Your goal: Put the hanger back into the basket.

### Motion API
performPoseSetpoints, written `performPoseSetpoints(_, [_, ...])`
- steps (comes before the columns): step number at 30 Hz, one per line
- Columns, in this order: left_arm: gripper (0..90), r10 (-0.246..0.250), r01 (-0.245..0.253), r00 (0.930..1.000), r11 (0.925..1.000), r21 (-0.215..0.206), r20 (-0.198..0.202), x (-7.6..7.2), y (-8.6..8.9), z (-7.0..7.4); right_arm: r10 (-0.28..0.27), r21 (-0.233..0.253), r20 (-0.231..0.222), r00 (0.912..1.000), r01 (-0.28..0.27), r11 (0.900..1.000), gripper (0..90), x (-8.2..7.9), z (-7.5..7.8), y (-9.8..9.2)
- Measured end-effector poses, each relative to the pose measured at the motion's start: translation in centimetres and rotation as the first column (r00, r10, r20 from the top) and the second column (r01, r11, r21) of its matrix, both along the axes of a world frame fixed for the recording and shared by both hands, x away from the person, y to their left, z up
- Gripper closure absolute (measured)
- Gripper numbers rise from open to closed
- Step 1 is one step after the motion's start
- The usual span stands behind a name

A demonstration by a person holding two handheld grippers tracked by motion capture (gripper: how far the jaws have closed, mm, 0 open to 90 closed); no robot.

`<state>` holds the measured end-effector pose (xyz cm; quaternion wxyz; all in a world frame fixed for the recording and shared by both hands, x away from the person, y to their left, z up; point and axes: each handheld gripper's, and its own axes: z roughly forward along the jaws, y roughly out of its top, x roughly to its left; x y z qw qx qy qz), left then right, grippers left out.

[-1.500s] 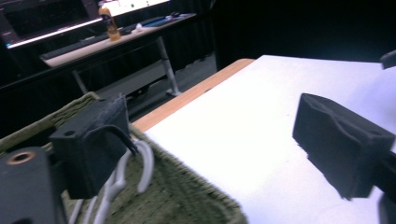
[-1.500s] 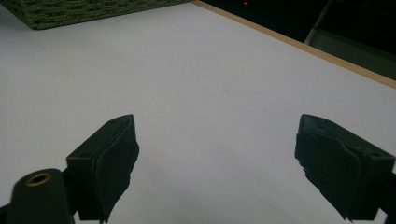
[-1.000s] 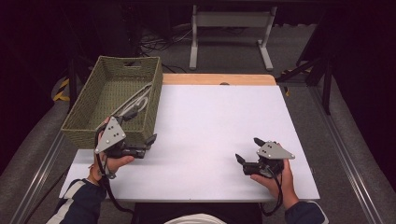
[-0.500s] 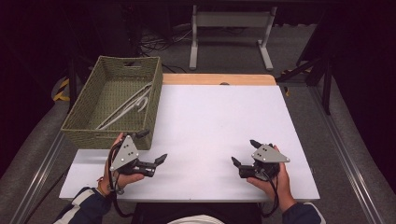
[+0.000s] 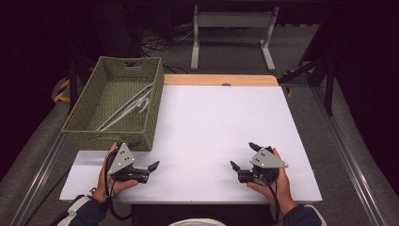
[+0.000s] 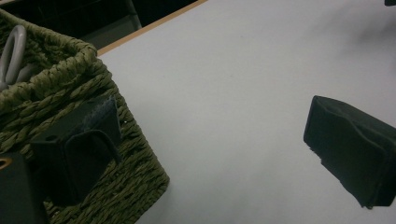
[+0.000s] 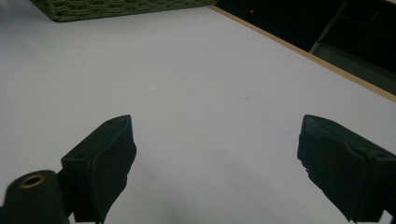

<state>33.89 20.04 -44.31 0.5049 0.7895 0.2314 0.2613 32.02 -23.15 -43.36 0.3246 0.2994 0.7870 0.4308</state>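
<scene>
My left gripper rests low on the white table near its front left, just in front of the green woven basket. It is open and holds nothing. In the left gripper view the left gripper has one jaw against the basket's corner and the other over bare table. At the front right, my right gripper is open too, with only table between the jaws of the right gripper. White looped items lie inside the basket.
The basket takes up the table's back left, and its green wall shows far off in the right gripper view. A wooden strip runs along the far edge. A metal frame stands on the floor behind.
My left gripper has drawn back from the basket's front wall toward the near edge and turned its jaws rightward. My right gripper has shifted slightly.
</scene>
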Motion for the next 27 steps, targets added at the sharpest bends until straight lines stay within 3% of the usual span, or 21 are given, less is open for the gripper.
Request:
performPoseSetpoints(11, [4.8,-0.032,0.032,0.9994,0.9995,-0.003,0.013,-0.53,-0.51,0.24,-0.002,-0.011,0.029,0.9996,0.003,1.0,11.5,-0.24,0.29,0.08])
performPoseSetpoints(27, [4.8,-0.04,0.04,0.9992,0.9992,-0.007,0.004,-0.35,-0.45,0.21,-0.007,-0.003,0.024,0.9997,0.007,1.0,11.5,-0.1,0.21,0.13])
